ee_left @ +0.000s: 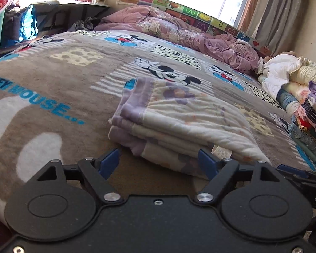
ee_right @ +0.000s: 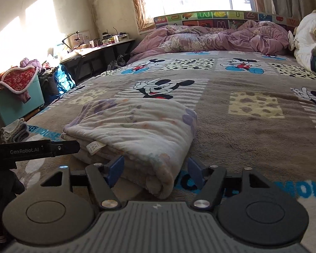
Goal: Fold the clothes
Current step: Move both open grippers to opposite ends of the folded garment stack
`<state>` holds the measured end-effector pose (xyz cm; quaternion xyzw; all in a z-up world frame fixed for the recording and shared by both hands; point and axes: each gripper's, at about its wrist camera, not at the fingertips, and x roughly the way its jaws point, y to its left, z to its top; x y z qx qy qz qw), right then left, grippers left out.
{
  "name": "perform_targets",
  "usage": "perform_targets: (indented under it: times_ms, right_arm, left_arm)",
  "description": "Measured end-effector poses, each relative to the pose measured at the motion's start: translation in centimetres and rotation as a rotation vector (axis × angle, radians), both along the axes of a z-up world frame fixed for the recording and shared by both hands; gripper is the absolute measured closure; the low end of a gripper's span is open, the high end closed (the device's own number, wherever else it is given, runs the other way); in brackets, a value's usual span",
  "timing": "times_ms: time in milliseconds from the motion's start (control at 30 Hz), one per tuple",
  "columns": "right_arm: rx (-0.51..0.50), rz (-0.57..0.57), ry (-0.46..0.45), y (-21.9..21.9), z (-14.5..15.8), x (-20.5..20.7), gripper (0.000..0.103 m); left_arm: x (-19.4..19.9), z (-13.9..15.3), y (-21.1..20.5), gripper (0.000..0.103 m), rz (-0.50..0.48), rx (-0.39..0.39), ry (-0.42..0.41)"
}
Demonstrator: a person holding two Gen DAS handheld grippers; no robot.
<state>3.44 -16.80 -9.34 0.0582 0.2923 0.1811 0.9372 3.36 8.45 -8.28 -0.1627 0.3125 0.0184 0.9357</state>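
Bed (ee_left: 73, 97): folded blanket (ee_left: 179, 122) before open hand-held grippers.

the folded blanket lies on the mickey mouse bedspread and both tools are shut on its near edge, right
Not quite: both tools are open, not shut. Each wrist view shows it: the left tool and right tool straddle the folded blanket's near edge, gripping nothing. It lies on the Mickey Mouse bedspread.

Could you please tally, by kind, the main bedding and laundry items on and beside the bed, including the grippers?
Folded blanket: 1
Mickey Mouse bedspread: 1
Crumpled purple duvet: 1
Stack of folded clothes: 1
Teal laundry bin: 1
Grippers, fingers open: 2, left gripper and right gripper
Total: 7
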Motion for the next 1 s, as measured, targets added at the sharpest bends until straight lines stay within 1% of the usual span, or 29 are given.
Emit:
perform_targets:
  times_ms: [33, 67, 100, 133, 200, 233, 300, 333, 367, 400, 567, 667, 767, 900, 1000]
  right_arm:
    - [-0.008, -0.01, 0.01, -0.1, 0.1, -0.3, 0.029]
    - [-0.023, -0.022, 0.017, -0.1, 0.3, -0.7, 0.026]
    - [-0.04, -0.034, 0.023, -0.1, 0.4, -1.0, 0.022]
    - [-0.046, -0.043, 0.029, -0.2, 0.6, -1.3, 0.02]
    - [-0.042, -0.059, 0.04, -0.4, 0.9, -2.0, 0.018]
    - [-0.04, -0.067, 0.046, -0.5, 1.0, -2.3, 0.016]
    - [-0.04, -0.08, 0.054, -0.6, 1.2, -2.9, 0.011]
    - [-0.043, -0.083, 0.056, -0.6, 1.3, -3.2, 0.01]
    - [-0.047, -0.087, 0.057, -0.5, 1.3, -3.5, 0.01]
    - [-0.049, -0.086, 0.06, -0.5, 1.3, -3.7, 0.009]
    - [-0.024, -0.087, 0.079, -0.8, 1.2, -3.8, 0.007]
    - [0.009, -0.082, 0.092, -0.9, 1.1, -3.7, 0.006]
    - [0.133, -0.08, 0.114, -1.8, 0.6, -3.1, 0.006]
    - [0.352, -0.116, 0.157, -4.1, -0.7, -2.2, 0.006]
    - [0.509, -0.159, 0.19, -6.1, -2.3, -0.9, 0.006]
  left_arm:
    - [-0.2, -0.4, -0.1, 0.021, 0.005, -0.006, 0.025]
    - [-0.3, -0.8, -0.2, 0.018, 0.005, -0.002, 0.047]
    - [-0.4, -1.3, -0.5, 0.016, 0.003, 0.012, 0.079]
    - [-0.6, -1.8, -1.0, 0.015, -0.007, 0.034, 0.101]
    - [-0.9, -2.4, -2.2, 0.004, -0.044, 0.11, 0.113]
    - [-1.0, -2.6, -3.0, 0.001, -0.062, 0.157, 0.126]
    - [-1.3, -3.1, -4.5, 0.0, -0.098, 0.25, 0.153]
    - [-1.4, -3.3, -5.1, 0.0, -0.112, 0.292, 0.164]
    - [-1.6, -3.4, -5.5, 0.0, -0.118, 0.315, 0.17]
    - [-1.7, -3.4, -5.5, 0.0, -0.122, 0.316, 0.175]
    - [-2.3, -3.3, -4.5, 0.0, -0.16, 0.279, 0.197]
    - [-3.1, -3.0, -4.1, 0.0, -0.184, 0.273, 0.209]
    - [-3.6, -2.1, -3.1, 0.0, -0.182, 0.22, 0.211]
    - [-3.8, -1.2, -0.6, 0.0, -0.108, 0.073, 0.176]
    - [-3.6, -0.7, 1.4, 0.001, -0.05, -0.04, 0.142]
